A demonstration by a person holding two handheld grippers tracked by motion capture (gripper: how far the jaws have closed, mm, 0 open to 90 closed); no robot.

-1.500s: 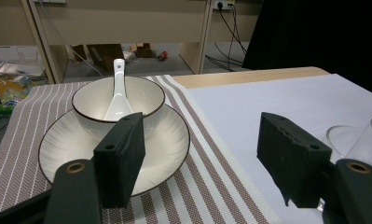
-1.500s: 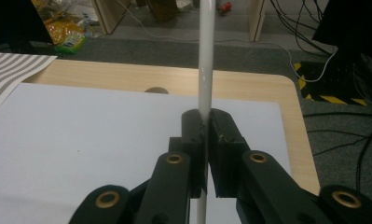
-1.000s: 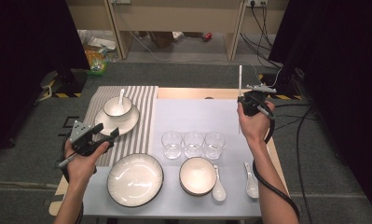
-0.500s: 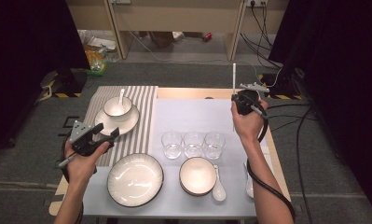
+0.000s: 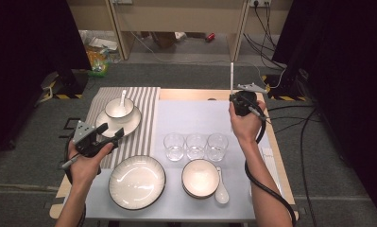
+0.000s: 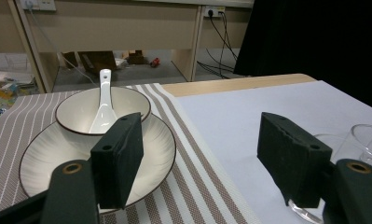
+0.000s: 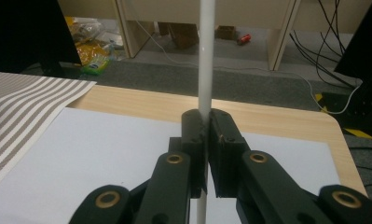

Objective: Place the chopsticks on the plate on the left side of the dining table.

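The right hand-held gripper (image 5: 233,100), clamped on an upright white chopstick (image 5: 231,75), has drifted left over the table's (image 5: 195,113) far edge; the left hand-held gripper (image 5: 111,135) waits open, empty.

No readable text, labels, brands or numbers in any view.

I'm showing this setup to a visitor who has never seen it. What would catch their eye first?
Likely the thin white stick standing upright, clamped in the right gripper above the table's far right. Next, the row of three empty glasses mid-table, and the left gripper, jaws open, over the striped mat by the bowl with a spoon.
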